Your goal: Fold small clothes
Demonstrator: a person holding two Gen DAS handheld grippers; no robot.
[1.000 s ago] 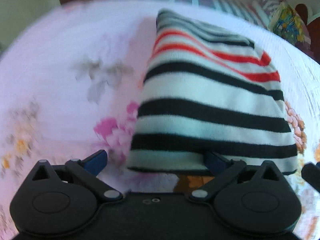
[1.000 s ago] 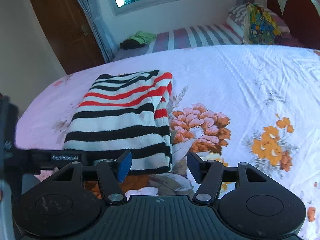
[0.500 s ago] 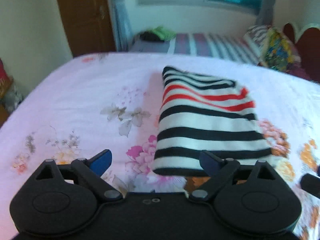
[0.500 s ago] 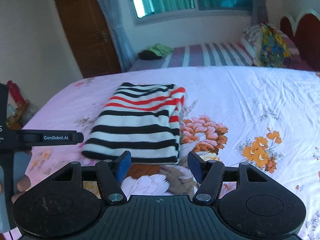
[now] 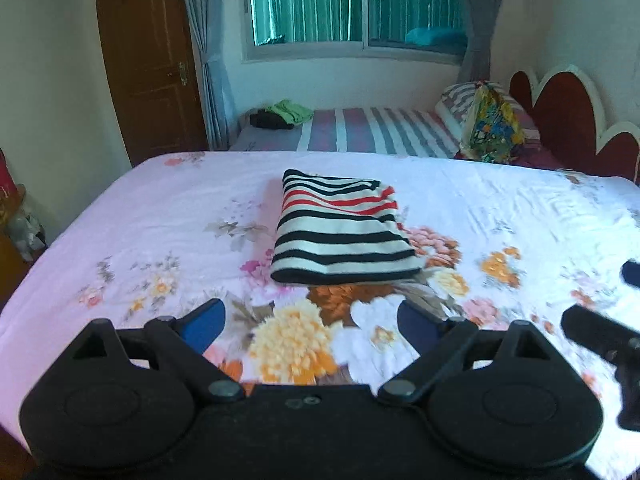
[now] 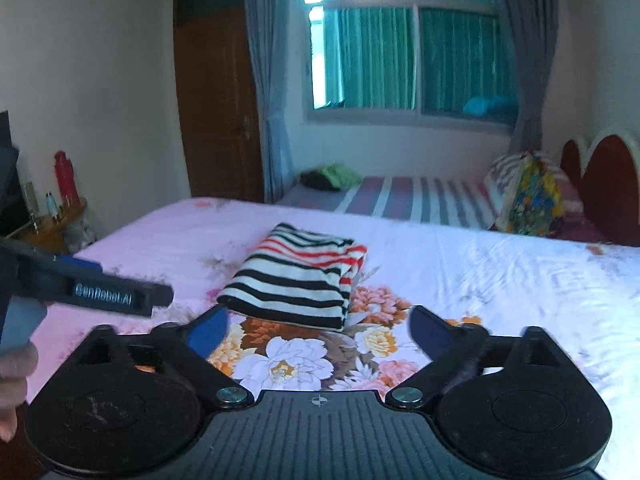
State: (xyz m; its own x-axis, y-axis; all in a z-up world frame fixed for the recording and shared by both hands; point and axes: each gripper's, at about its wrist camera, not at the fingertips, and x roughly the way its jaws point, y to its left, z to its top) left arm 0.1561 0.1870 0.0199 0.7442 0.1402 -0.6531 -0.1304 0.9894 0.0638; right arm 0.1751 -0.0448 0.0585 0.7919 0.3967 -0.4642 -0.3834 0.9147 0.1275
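Observation:
A folded garment (image 5: 340, 232) with black, white and red stripes lies flat in the middle of the floral bed sheet (image 5: 120, 220). It also shows in the right wrist view as the same folded garment (image 6: 296, 276). My left gripper (image 5: 310, 320) hovers over the sheet, well short of the garment's near edge, open with nothing between its fingers. My right gripper (image 6: 320, 326) is likewise back from the garment and above the sheet. Its jaws are opening and hold nothing. The left gripper's body (image 6: 100, 292) crosses the left side of the right wrist view.
A second bed (image 5: 380, 132) with a striped sheet stands behind, with green and dark clothes (image 5: 284, 114) and a colourful pillow (image 5: 492, 124) on it. A brown door (image 5: 148, 60) and a curtained window (image 5: 352, 4) are beyond. A side table with red bottles (image 6: 66, 180) stands left. A hand (image 6: 12, 380) grips the left handle.
Both grippers have pulled back and risen away from the striped garment, which now looks smaller and farther off. The right gripper's jaws have spread wider.

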